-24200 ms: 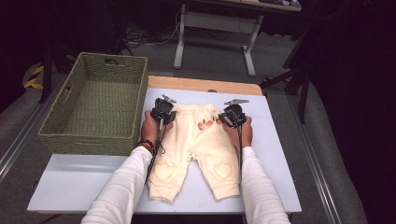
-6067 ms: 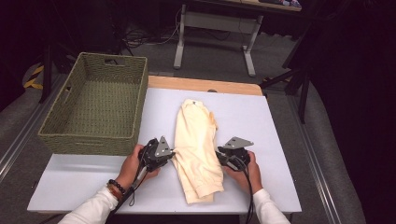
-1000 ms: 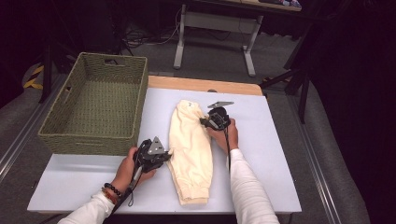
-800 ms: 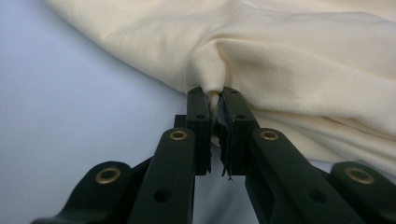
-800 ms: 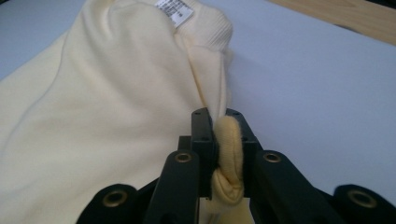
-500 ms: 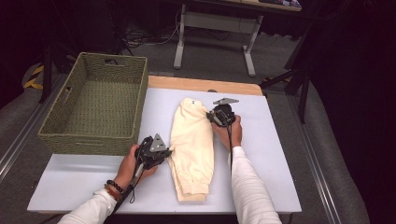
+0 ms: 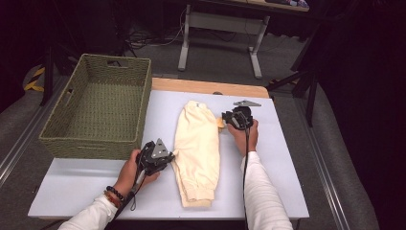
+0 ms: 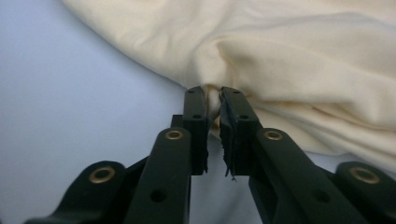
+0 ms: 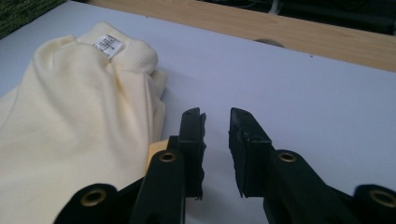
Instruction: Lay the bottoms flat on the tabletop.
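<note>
A pair of cream trousers [image 7: 197, 148] lies folded lengthwise down the middle of the white table [image 7: 287, 158], waist at the far end. A white label [image 9: 108, 45] shows at the waistband. My left gripper [image 7: 168, 155] sits at the trousers' left edge. In the left gripper view its jaws [image 8: 208, 93] are shut on a pinch of the cream fabric [image 8: 299, 60]. My right gripper [image 7: 226, 120] rests by the right edge near the waist. It [image 9: 217, 114] is open with bare table between the jaws, and the fabric [image 9: 70, 121] lies just to its left.
A green woven basket [image 7: 95, 112] stands on the table's left far part, close to the left hand. A wooden strip [image 7: 206, 86] runs along the far edge. Bare table lies to the right of the trousers. Desk legs and cables are on the floor beyond.
Over 24 seconds the trousers went from spread flat to folded in half lengthwise. In the last second my right gripper drifted slightly right, off the waist edge; the left gripper stayed put.
</note>
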A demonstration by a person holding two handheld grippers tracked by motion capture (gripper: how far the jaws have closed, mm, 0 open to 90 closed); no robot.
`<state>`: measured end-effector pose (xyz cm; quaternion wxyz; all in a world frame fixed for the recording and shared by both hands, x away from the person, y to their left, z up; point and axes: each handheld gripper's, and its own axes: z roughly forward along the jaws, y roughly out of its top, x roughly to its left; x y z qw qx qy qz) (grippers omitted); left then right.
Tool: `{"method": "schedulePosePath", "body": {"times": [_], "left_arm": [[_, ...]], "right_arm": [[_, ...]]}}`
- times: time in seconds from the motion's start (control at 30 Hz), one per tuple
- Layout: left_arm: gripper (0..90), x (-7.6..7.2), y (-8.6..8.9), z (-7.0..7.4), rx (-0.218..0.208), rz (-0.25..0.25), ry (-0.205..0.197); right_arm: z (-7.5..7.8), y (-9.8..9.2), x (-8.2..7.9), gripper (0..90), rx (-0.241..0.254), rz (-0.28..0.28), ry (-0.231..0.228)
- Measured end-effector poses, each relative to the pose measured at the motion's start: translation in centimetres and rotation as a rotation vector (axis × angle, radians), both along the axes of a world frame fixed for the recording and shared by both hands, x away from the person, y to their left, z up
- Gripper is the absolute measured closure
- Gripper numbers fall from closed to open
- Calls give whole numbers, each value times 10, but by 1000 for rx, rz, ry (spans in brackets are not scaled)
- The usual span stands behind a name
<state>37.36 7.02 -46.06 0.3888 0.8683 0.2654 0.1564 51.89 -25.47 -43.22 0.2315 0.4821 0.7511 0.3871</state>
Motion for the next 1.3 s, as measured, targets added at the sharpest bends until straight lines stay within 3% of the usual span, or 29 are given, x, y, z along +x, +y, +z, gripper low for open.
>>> {"method": "schedulePosePath", "body": {"times": [0.07, 0.13, 0.17, 0.2, 0.23, 0.27, 0.3, 0.4, 0.53, 0.6, 0.77, 1.0, 1.23, 1.27, 1.3], "left_arm": [[794, -3, 5, 4, -27, -4, 4], [787, -8, 9, 11, -44, -17, -6], [789, -14, 11, 19, -73, -38, -24], [792, -14, 11, 19, -73, -38, -24], [797, -18, 12, 27, -113, -55, -32], [808, -18, 12, 27, -113, -55, -32], [808, -18, 11, 32, -140, -66, -34], [821, -20, 3, 35, -162, -95, -29], [821, -25, -14, 26, -118, -143, -8], [821, -26, -22, 19, -90, -167, 8], [834, -30, -34, 5, -15, -206, 29], [871, -30, -33, 2, -11, -243, 80], [884, -33, -32, 4, 1, -258, 65], [882, -33, -32, 4, 1, -256, 63], [882, -34, -32, 4, 2, -256, 61]], "right_arm": [[4, 2, -2, 776, -1, 20, -17], [9, 5, -4, 791, 27, 41, -37], [15, 7, -7, 830, 75, 64, -53], [15, 7, -7, 830, 75, 64, -53], [20, 12, -11, 863, 85, 96, -68], [20, 12, -11, 863, 85, 96, -68], [21, 14, -12, 881, 79, 107, -73], [22, 26, -13, 900, 30, 143, -85], [14, 38, -13, 900, -20, 166, -72], [2, 41, -10, 899, -55, 159, -43], [-17, 36, -7, 894, -71, 134, 2], [-23, 30, -7, 896, -74, 109, 7], [-24, 30, -9, 892, -78, 106, 0], [-20, 29, -12, 894, -79, 108, -35], [-20, 29, -12, 894, -79, 108, -35]]}}
